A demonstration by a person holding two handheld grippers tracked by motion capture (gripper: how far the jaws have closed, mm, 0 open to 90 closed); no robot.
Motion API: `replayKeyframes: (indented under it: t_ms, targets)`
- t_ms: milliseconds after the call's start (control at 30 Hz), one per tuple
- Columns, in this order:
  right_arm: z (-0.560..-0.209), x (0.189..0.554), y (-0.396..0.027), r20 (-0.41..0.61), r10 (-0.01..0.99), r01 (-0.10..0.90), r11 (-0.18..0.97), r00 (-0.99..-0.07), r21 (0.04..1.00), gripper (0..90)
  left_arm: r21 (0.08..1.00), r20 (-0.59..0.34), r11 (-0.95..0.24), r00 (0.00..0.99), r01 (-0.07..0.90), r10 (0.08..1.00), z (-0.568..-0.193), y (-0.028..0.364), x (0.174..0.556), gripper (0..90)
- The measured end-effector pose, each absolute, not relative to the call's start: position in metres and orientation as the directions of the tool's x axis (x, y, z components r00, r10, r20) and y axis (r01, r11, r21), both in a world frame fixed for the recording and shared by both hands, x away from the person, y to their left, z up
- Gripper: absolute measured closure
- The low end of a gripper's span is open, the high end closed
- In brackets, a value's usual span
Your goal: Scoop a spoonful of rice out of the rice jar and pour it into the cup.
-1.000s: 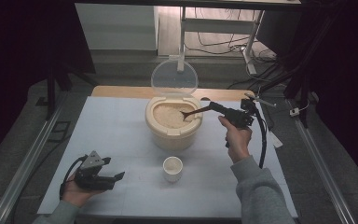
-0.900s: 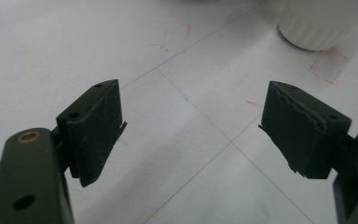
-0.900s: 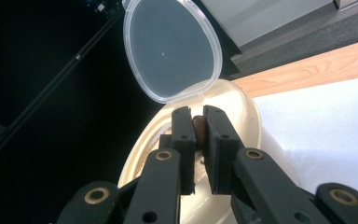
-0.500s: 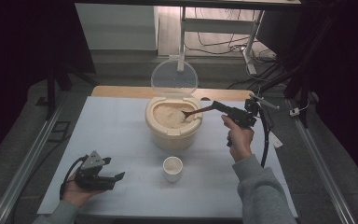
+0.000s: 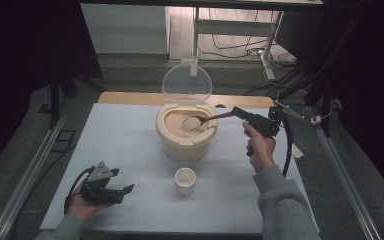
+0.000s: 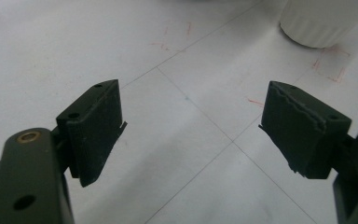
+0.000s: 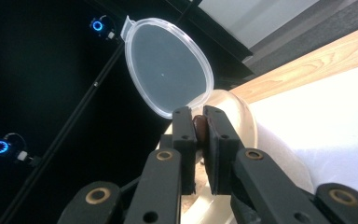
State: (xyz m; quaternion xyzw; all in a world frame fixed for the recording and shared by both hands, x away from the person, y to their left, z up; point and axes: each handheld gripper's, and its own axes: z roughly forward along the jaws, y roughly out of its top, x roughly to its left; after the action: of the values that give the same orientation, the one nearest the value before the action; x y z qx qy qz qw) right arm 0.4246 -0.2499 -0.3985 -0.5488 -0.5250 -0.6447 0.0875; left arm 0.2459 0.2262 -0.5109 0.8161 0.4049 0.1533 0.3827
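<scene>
A cream rice container (image 5: pixel 185 136) stands mid-table with its clear lid (image 5: pixel 186 84) hinged upright behind it. My right gripper (image 5: pixel 236 112) is shut on the handle of a brown wooden spoon (image 5: pixel 211 119), whose bowl holds a heap of rice (image 5: pixel 190 123) just above the grain in the container. In the right gripper view the jaws clamp the brown spoon handle (image 7: pixel 199 129), with the clear lid (image 7: pixel 168 65) beyond. A small white cup (image 5: pixel 185 180) stands in front of the container. My left gripper (image 5: pixel 125 192) rests open at the table's front left; the white cup (image 6: pixel 324 21) shows past its tips.
The white table cover (image 5: pixel 120 145) carries thin grid lines and faint red marks (image 6: pixel 333 70). A wooden strip (image 5: pixel 130 98) runs along the far edge. Metal rails flank the table, and cables and a stand lie beyond it.
My right gripper has lifted slightly and drawn the spoon up with a heap of rice on it. The left gripper has stayed put.
</scene>
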Motion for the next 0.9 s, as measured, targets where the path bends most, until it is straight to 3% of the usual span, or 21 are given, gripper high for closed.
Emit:
replayKeyframes:
  t_ms: [900]
  targets:
    - [-0.393,0.417,-0.263,0.816,0.425,0.698,-0.440,-0.392,0.565,83.8,0.746,-0.061,-0.379,0.624,0.548,0.779,-0.512,0.226,0.247,20.1]
